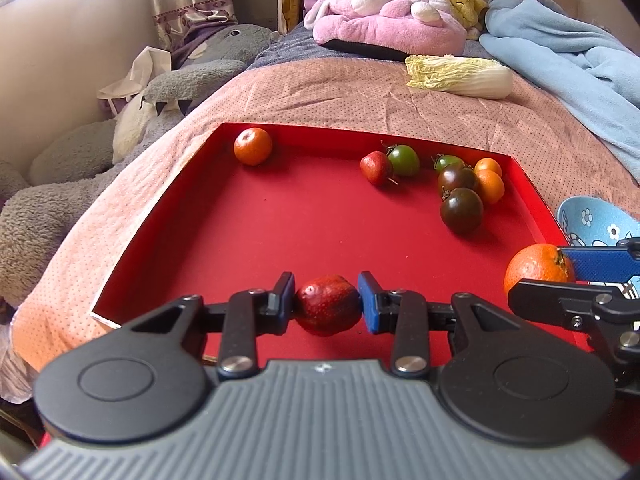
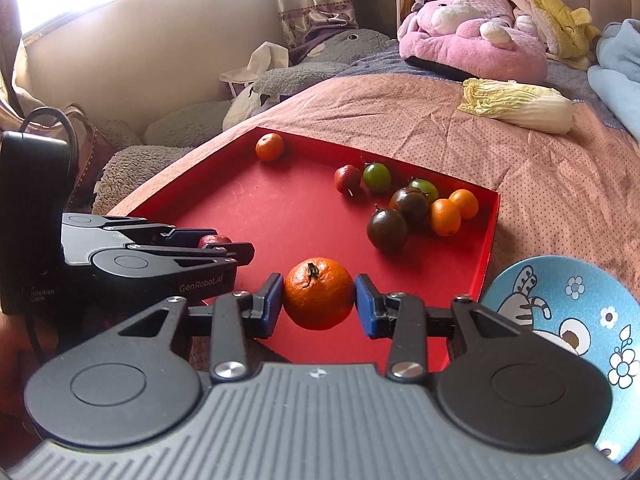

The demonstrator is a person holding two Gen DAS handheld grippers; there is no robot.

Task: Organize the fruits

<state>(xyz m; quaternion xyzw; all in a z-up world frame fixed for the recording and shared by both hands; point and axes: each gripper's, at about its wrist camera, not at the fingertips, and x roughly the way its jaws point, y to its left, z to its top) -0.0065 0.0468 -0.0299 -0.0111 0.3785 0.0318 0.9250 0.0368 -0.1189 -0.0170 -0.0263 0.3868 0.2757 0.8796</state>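
The left tool (image 1: 326, 303) is clamped on a dark red strawberry (image 1: 327, 305), its blue pads pressing the fruit from both sides, just above the floor of a shallow red tray (image 1: 248, 240) that lies on a pink dotted bedspread (image 1: 320, 92). The right tool (image 2: 319, 301) grips a mandarin (image 2: 319, 294) in the same way, stem side up, over the near part of the tray beside the left tool. The rest of the fruit sits loose in the tray: a lone small orange fruit (image 1: 253, 146) in the far left corner, a second strawberry (image 1: 376, 167) touching a green tomato (image 1: 404, 160) toward the far middle, and a cluster near the far right corner made up of another green tomato (image 1: 448, 162), two dark brown tomatoes (image 1: 462, 210), and two small orange fruits (image 1: 490, 184) touching one another. A blue bowl with a cartoon print (image 2: 560, 320) stands on the bedspread just beside the tray's right wall. Farther off on the bed lie a napa cabbage (image 1: 460, 76), a pink plush toy (image 1: 384, 20), a light blue blanket (image 1: 568, 56) and, off to the left, a grey plush toy (image 1: 192, 76).
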